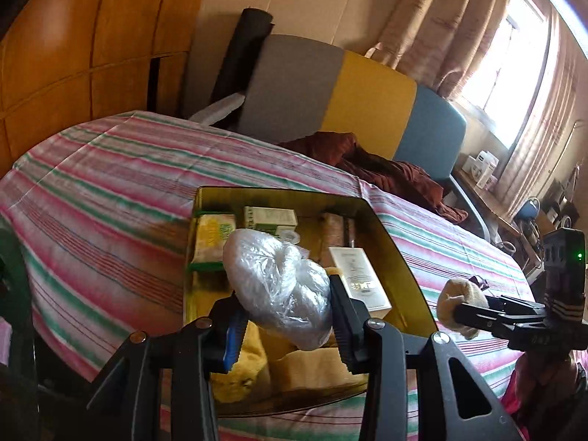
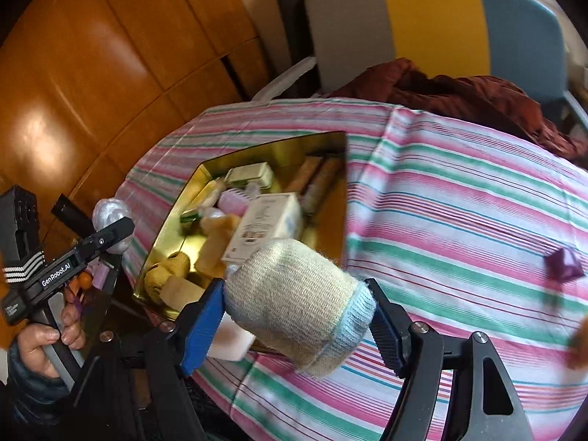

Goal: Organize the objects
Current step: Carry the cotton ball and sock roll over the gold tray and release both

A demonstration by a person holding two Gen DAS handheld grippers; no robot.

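We hold the plastic-wrapped bundle (image 1: 279,286) clamped in the left gripper (image 1: 284,316) right above the gold tin (image 1: 400,257), nearer than the right gripper (image 2: 297,308) clamping the knit sock (image 2: 294,294).

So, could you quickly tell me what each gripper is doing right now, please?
Left gripper: closed on the crumpled clear plastic bag.
Right gripper: closed on the cream knitted sock.
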